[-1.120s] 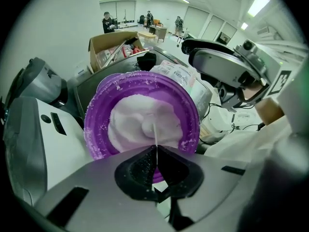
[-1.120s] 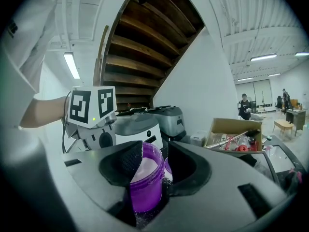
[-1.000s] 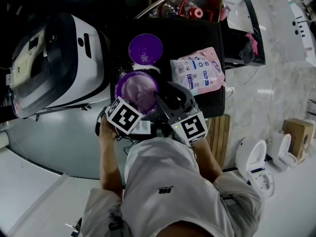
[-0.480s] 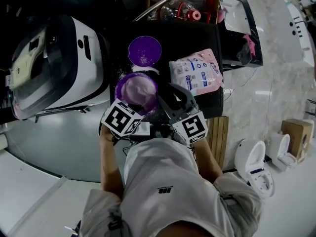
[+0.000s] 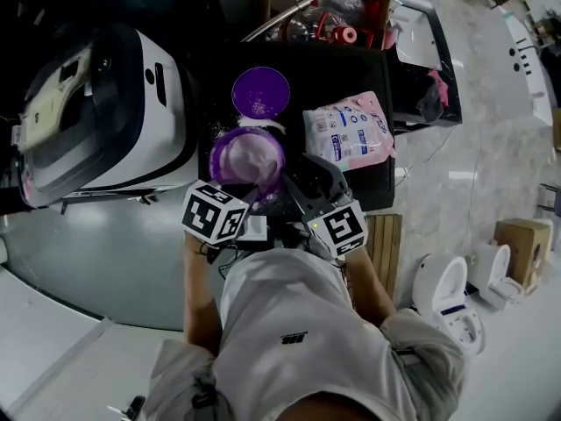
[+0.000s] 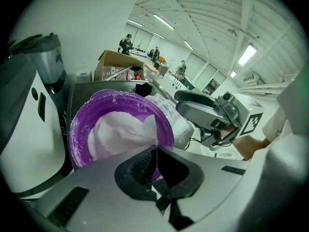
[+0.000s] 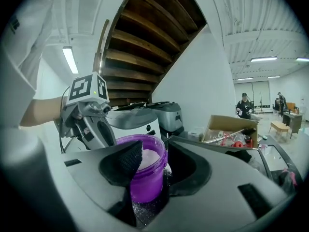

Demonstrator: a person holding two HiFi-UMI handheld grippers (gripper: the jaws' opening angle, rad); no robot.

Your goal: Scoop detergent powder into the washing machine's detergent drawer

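A purple tub [image 5: 247, 159] of white powder [image 6: 113, 132] stands on the black table [image 5: 368, 60], beside the white washing machine [image 5: 105, 103]. My left gripper [image 6: 155, 151] is over the tub's near rim, shut on a thin white scoop [image 6: 148, 129] whose far end lies in the powder. In the head view the left gripper [image 5: 250, 196] sits at the tub's near side. My right gripper [image 7: 152, 163] has its jaws round the tub [image 7: 145, 182], one pad on each side of its wall. The right gripper [image 5: 294, 172] reaches the tub from the right.
The tub's purple lid [image 5: 260, 91] lies just behind it, dusted with powder. A pink detergent bag [image 5: 351, 130] lies flat to the right. A cardboard box with bottles [image 5: 324, 7] stands behind the table. White toilets [image 5: 447, 292] stand on the floor at right.
My left gripper has shifted slightly left and back toward the person with the scoop. The tub and the right gripper have stayed where they were.
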